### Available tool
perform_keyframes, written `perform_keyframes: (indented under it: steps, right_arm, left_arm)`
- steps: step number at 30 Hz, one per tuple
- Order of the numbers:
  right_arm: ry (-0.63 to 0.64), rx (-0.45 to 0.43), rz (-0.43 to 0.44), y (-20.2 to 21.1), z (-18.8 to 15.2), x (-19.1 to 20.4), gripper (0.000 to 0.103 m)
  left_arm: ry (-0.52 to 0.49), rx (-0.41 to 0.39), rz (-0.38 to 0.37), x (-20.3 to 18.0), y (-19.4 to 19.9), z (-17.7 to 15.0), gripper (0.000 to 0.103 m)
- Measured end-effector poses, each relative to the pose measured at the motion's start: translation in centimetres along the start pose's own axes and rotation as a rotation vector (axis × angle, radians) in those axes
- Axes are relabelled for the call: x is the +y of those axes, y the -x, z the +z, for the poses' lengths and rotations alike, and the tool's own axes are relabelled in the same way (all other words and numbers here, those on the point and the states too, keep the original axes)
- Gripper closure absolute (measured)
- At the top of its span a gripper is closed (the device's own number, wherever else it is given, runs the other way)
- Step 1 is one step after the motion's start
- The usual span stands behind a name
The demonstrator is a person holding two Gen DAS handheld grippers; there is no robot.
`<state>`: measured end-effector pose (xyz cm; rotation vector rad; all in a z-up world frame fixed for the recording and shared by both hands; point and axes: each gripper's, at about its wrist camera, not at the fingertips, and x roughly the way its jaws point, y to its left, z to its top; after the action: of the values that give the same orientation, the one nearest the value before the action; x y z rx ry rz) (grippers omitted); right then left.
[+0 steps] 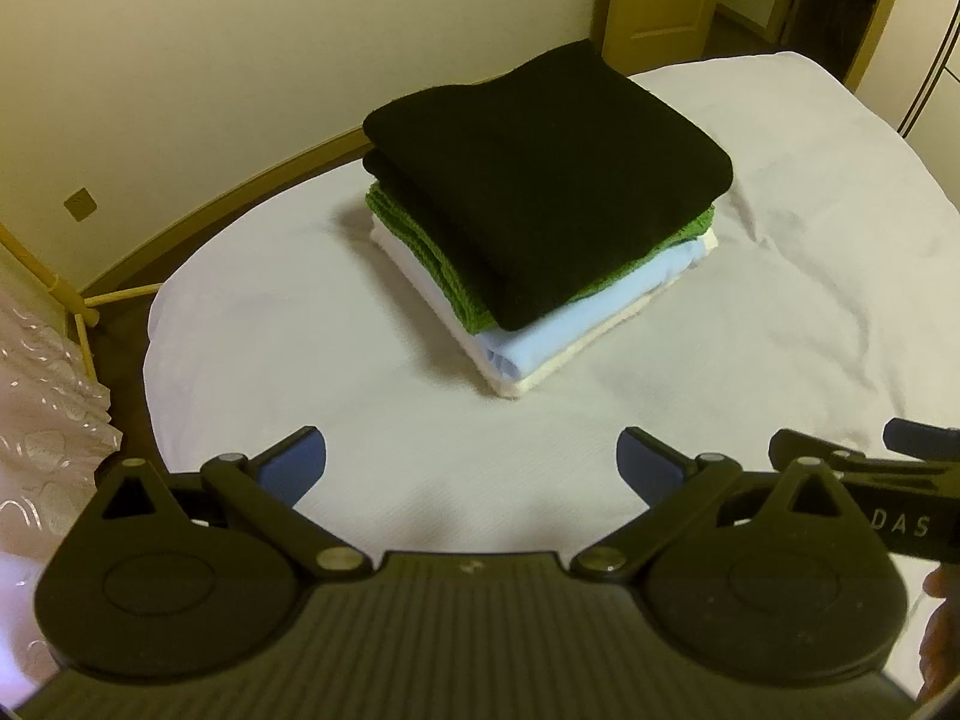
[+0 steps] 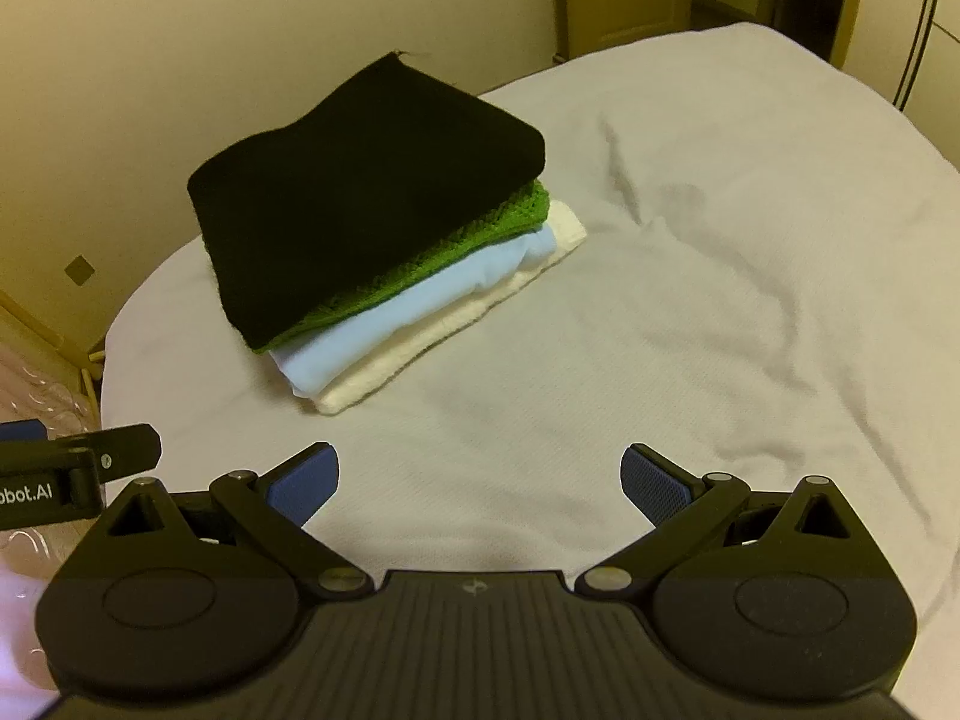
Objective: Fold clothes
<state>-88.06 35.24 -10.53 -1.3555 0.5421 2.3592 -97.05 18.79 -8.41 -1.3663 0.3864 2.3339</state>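
Stack of four folded garments (image 1: 540, 192) (black on top, then green, pale blue, cream) rests on bed (image 1: 780, 312); left gripper (image 1: 471, 468) and right gripper (image 2: 480, 483) both wide, empty. Folding looks complete; next move calls for a fresh garment, none visible

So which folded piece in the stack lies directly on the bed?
The cream piece, at the very bottom. The light blue, green and black pieces all lie above it.

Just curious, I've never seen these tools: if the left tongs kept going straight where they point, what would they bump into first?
Most likely the white bed sheet first, since the open left tongs tilt downward; if they clear it, the stack of folded clothes, black folded garment on top. Depth is unclear.
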Motion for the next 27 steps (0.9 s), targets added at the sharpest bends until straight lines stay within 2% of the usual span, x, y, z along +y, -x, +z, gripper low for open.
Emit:
perform_keyframes:
  steps: [15,23,27]
  right_arm:
    - [0.008,0.036,-0.012,-2.9,2.2,1.1,0.000]
    - [0.013,0.038,-0.015,-3.2,2.9,1.8,0.000]
    - [0.010,0.031,-0.014,-2.9,2.9,2.1,0.000]
  left_arm:
    - [0.026,0.028,0.011,0.7,-3.1,2.0,0.001]
    - [0.033,0.031,0.005,1.3,-3.4,2.4,0.001]
    - [0.031,0.002,0.006,1.5,-2.8,2.4,0.001]
